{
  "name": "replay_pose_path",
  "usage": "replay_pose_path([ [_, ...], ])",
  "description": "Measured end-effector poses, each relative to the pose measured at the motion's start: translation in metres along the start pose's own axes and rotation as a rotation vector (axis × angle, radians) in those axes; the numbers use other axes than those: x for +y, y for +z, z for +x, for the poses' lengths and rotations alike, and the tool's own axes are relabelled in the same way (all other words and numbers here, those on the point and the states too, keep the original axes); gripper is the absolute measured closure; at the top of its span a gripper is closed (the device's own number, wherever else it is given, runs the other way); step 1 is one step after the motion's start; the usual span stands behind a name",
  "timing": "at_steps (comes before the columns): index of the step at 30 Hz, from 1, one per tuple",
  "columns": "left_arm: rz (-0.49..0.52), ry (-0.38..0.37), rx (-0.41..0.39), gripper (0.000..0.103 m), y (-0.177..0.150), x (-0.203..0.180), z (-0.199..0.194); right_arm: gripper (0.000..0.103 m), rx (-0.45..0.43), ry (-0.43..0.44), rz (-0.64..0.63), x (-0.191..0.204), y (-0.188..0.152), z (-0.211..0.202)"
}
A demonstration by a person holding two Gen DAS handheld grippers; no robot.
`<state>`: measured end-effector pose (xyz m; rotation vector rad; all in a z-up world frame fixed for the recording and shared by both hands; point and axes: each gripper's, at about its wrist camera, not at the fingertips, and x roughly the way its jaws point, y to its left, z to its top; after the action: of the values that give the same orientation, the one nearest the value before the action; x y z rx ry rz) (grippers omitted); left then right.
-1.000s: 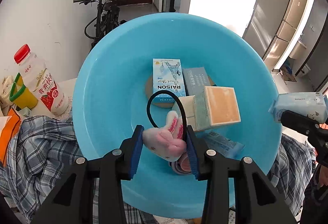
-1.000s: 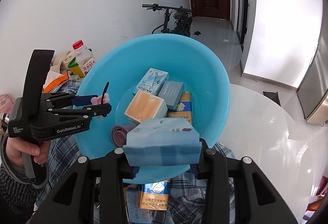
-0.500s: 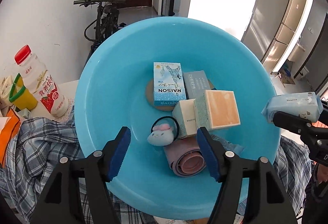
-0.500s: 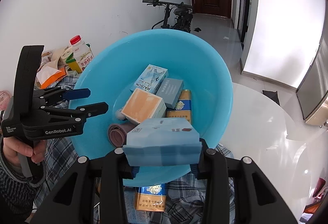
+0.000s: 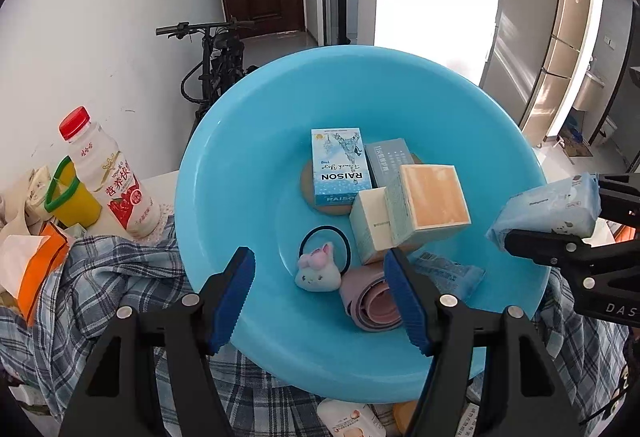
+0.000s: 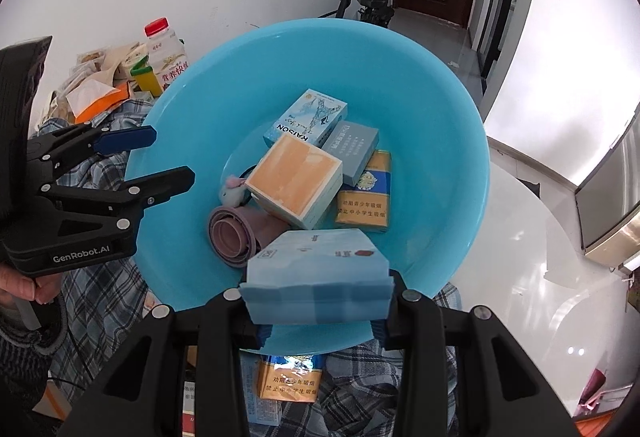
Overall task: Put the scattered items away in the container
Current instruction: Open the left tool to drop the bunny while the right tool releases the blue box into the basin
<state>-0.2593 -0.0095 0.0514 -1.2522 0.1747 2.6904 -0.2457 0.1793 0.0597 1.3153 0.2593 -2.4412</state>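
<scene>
Already the blue basin (image 5: 248,141) held most of the haul: a RAISON box (image 5: 340,165), a grey-blue box (image 5: 388,159) beside it, an orange-faced box (image 5: 434,197) leaning over a pale one, a yellow cigarette pack (image 6: 366,193), a rolled mauve mat (image 6: 230,233), a flat blue sachet (image 5: 448,271) and a bunny hair tie (image 5: 318,269) lying on the basin floor. The left gripper (image 5: 320,301) hovered over the near rim with its fingers (image 5: 234,297) apart and nothing between them; the hair tie lay free below and ahead of them, so that item counted as delivered.

The right gripper (image 6: 316,313) was clamped on a pale blue tissue pack (image 6: 316,277), held in the air at the basin's edge and not yet inside; by my reading, this was the piece in hand, wanting only to be carried over the rim and let go.

Work remained outside. On the plaid cloth (image 6: 104,301) under the basin lay another yellow cigarette pack (image 6: 290,377), with a small pale packet (image 5: 348,419) and other bits partly hidden by the grippers. Farther off on the bench stood a red-capped drink bottle (image 5: 106,173), a yellow cup with a green loop (image 5: 72,197) and an orange-and-white packet (image 5: 36,261); whether those belonged to the tidy-up could not be told. Roughly, I judged the job well past halfway.
</scene>
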Motion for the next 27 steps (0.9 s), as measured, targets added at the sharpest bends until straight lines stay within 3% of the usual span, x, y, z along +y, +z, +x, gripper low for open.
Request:
replay_pose_path([
  [13,0.008,-0.025,0.013,0.033,-0.003,-0.003,0.011,0.067,0.110,-0.120,-0.191,0.010,0.008,0.027],
  [17,0.013,-0.029,0.032,0.033,-0.002,-0.003,0.017,0.067,0.159,-0.072,-0.192,0.007,0.012,0.038],
  [27,0.024,-0.031,0.035,0.033,0.000,0.001,0.022,0.067,0.235,-0.082,-0.245,0.006,0.019,0.057],
])
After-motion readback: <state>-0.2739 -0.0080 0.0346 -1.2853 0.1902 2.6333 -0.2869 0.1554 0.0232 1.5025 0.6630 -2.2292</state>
